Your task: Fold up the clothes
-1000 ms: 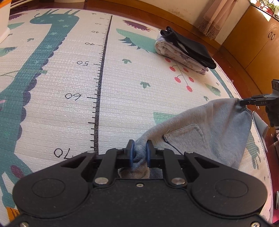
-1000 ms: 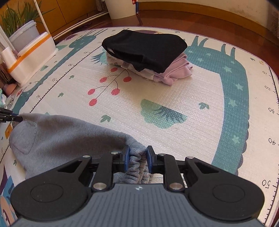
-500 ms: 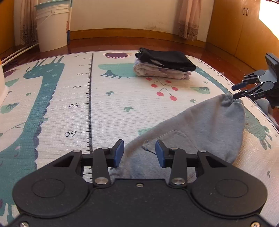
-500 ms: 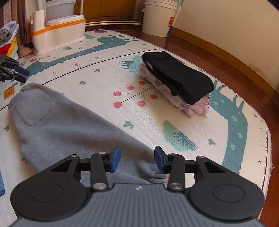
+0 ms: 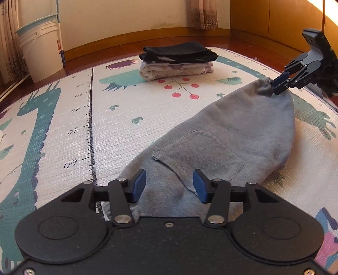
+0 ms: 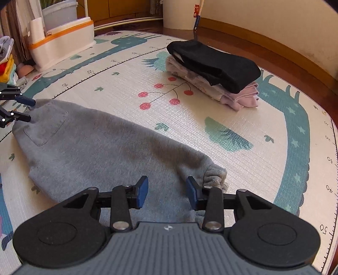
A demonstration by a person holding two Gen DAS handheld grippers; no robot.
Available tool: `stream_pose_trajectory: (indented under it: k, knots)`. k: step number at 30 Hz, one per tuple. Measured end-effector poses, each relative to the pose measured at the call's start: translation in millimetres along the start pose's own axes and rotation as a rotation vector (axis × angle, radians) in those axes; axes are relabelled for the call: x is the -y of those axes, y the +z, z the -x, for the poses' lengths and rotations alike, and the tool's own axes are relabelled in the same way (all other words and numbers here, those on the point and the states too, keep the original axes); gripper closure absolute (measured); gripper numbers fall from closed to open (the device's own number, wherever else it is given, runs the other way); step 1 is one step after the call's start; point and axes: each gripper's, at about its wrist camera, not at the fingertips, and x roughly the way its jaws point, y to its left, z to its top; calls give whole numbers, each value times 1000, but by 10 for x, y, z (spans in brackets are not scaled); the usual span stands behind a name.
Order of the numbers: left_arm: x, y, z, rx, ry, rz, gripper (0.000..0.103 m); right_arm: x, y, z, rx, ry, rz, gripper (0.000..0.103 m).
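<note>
Covering the wooden floor, a printed play mat (image 5: pixel 63 118) is carrying grey sweatpants (image 5: pixel 232 135) lying folded at its near side. Both grippers are hovering spread apart and empty: the left gripper (image 5: pixel 169 187) over the pocket end, the right gripper (image 6: pixel 166 191) over the elastic cuff end. Sitting at twelve o'clock is a stack of folded clothes (image 5: pixel 177 61), black on top. Each gripper's body is hiding the fabric nearest it.

home floor: children's play mat (image 5: pixel 63 118), curtains (image 5: pixel 203 13)
</note>
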Motion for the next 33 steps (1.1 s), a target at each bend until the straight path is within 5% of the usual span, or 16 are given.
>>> stream_pose_trajectory:
  k: [3, 7, 10, 13, 15, 22, 26, 30, 32, 33]
  knots:
    - [6, -101, -188, -74, 29, -2, 54, 130, -75, -190, -62, -15, -38, 64]
    - [-7, -103, -235, -47, 24, 6, 51, 100, -97, -164, -68, -32, -48, 66]
    - [-24, -24, -121, -64, 9, -1, 51, 46, -73, 34, 9, -25, -42, 64]
    - [-176, 5, 174, -11, 12, 132, 51, 25, -69, 264, 116, -82, -60, 47]
    - [-367, -103, 310, -2, 10, 314, 49, 152, -77, 303, 128, -110, -126, 36]
    - [-842, -542, 572, -6, -38, 900, 39, 631, -285, -94, -4, 4, -534, 38]
    - [-780, -704, 397, -59, -117, 1022, 39, 602, -404, -183, -37, 11, -567, 45]
    - [-689, -712, 284, -46, -108, 1054, 30, 615, -391, -174, -52, 5, -572, 51]
    - [-624, -618, 257, -53, -67, 1003, 38, 611, -396, -164, -58, 2, -577, 53]
    - [-593, -568, 220, -66, -48, 961, 63, 601, -399, -154, -66, 4, -583, 55]
